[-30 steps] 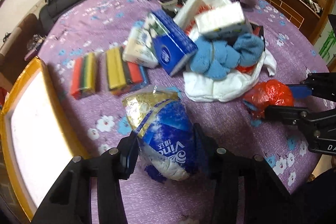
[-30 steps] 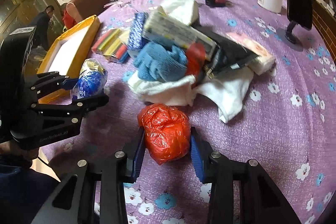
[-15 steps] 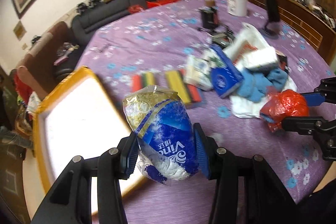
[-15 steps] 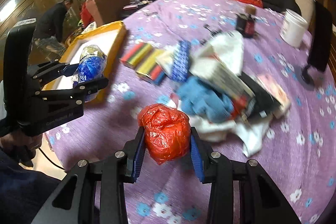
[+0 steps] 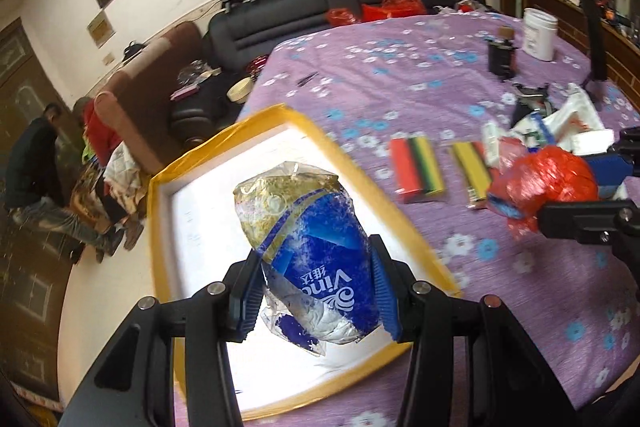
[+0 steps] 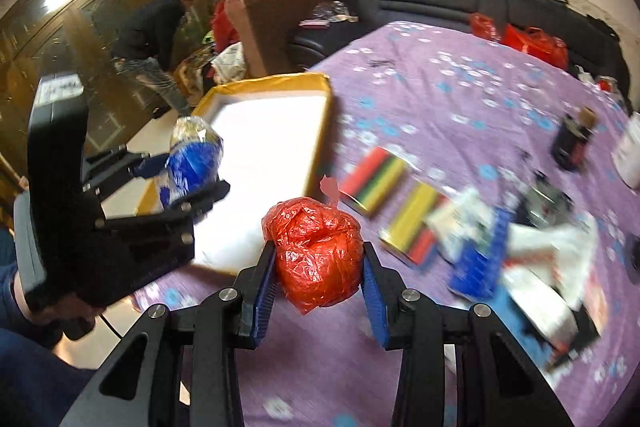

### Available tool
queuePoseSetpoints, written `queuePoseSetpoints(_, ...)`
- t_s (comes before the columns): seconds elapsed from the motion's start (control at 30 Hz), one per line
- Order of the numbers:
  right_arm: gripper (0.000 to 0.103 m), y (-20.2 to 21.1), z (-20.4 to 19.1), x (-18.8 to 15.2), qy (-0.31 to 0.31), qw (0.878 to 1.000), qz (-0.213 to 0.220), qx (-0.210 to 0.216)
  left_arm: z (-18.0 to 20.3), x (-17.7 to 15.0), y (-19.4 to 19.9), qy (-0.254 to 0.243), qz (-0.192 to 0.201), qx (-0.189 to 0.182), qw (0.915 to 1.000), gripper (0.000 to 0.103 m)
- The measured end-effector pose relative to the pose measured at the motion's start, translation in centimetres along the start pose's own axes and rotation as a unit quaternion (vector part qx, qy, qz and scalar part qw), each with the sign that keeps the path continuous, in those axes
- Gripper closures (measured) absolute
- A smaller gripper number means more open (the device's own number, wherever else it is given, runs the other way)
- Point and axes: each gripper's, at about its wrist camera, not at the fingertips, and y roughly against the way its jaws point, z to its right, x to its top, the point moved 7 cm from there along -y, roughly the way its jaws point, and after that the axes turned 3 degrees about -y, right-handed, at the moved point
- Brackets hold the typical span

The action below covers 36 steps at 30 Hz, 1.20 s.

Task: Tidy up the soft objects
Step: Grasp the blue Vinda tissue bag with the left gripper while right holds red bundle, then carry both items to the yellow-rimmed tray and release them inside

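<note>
1. The left gripper is clamped partway closed on a blue and gold tissue pack, held in the air above the tray.
2. The right gripper squeezes a crumpled red bag between its blue pads, lifted over the purple tabletop just beside the tray's near corner.
3. Striped sponges, a blue box and white cloths lie heaped on the tabletop to the right.

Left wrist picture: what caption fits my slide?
Left gripper holds blue-and-gold plastic pack above yellow-rimmed white tray.
</note>
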Motion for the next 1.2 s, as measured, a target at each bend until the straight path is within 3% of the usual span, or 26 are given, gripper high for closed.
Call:
queuePoseSetpoints(0.2, 0.06, -4.2, -3.1, 2.1, 0.016, 0.999, -0.018, 0.022, -3.2, -1.5, -0.8, 0.016, -0.018, 0.017, 0.9996, 0.056)
queuePoseSetpoints(0.6, 0.059, -10.9, -6.3, 1.9, 0.028, 0.997, -0.068, 0.04, -7.6, -4.1, -1.8, 0.044, -0.045, 0.038, 0.9973, 0.056)
queuePoseSetpoints(1.2, 0.06, -12.1, -6.7, -2.1, 0.038, 0.991, -0.12, 0.045, -8.6, -4.5, -2.3, 0.052, -0.049, 0.037, 0.9968, 0.056)
